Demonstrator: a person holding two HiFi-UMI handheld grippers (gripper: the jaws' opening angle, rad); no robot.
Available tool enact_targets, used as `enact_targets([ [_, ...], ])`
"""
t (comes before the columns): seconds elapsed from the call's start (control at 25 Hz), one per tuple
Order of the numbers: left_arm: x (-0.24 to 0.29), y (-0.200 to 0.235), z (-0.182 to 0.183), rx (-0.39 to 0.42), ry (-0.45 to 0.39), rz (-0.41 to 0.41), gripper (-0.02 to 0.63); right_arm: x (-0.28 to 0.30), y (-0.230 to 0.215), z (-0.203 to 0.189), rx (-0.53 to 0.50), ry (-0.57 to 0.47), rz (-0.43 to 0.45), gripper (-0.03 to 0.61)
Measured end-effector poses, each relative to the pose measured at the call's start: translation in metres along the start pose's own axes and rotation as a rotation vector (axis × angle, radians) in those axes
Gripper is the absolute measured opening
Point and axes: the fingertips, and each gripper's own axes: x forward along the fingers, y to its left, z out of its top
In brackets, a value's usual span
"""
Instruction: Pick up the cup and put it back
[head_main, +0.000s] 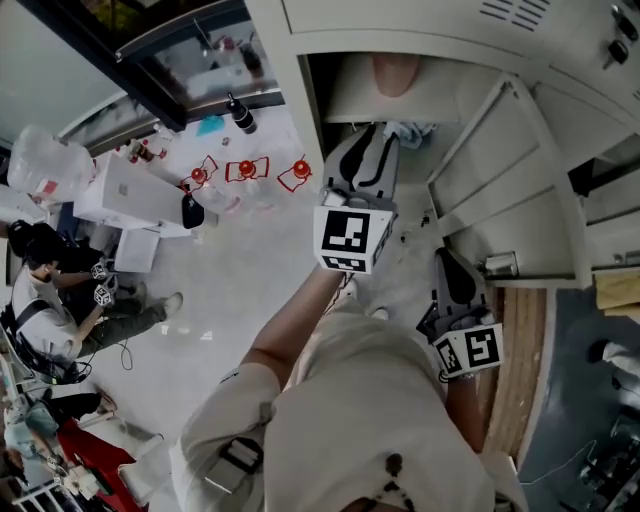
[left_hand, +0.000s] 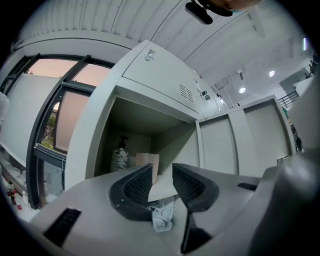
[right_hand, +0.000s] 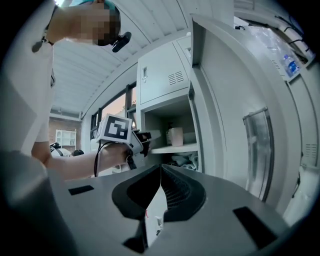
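Cup (left_hand: 148, 164) is seen upright on the upper shelf (right_hand: 172, 148) of the open locker (left_hand: 155, 75). It is gripped by nothing. A Lux pump bottle (left_hand: 119, 155) is seen just beside it, at its left in the left gripper view. A crumpled white cloth (left_hand: 162, 217) is seen in the compartment below.

Left gripper (left_hand: 162, 172) is held in front of the locker opening, roughly level. Its jaws are parted a little and released, with nothing pinched. The cup is seen beyond the gap, apart from the pads.

Right gripper (right_hand: 160, 167) is held nearer the body, off to the right and well apart from the shelf. Its jaws are clenched tip to tip, with nothing between them. In its view the left gripper's marker cube (right_hand: 116, 128) is seen ahead, short of the shelf edge.

The locker door (head_main: 520, 190) is swung open at the right of the head view. Another person (head_main: 50, 300) is seen seated on the floor at far left.
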Motion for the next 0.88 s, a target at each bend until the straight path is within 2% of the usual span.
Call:
enact_targets([
  [0.16, 0.026, 0.001, -0.001, 0.045, -0.010, -0.021, 0.182, 0.007, -0.003, -0.003, 0.006, 0.011, -0.014, 0.026],
  [0.28, 0.044, 0.007, 0.004, 0.063, -0.025, 0.003, 0.284, 0.012, -0.004, -0.004, 0.007, 0.017, -0.028, 0.026],
  [0.4, 0.059, 0.015, 0.008, 0.082, -0.034, 0.036, 0.342, 0.017, -0.009, -0.005, 0.016, 0.017, -0.048, 0.026],
  [0.88, 0.117, 0.035, -0.003, 0.084, 0.040, 0.027, 0.422, 0.035, -0.033, -0.006, 0.050, 0.003, -0.121, 0.026],
])
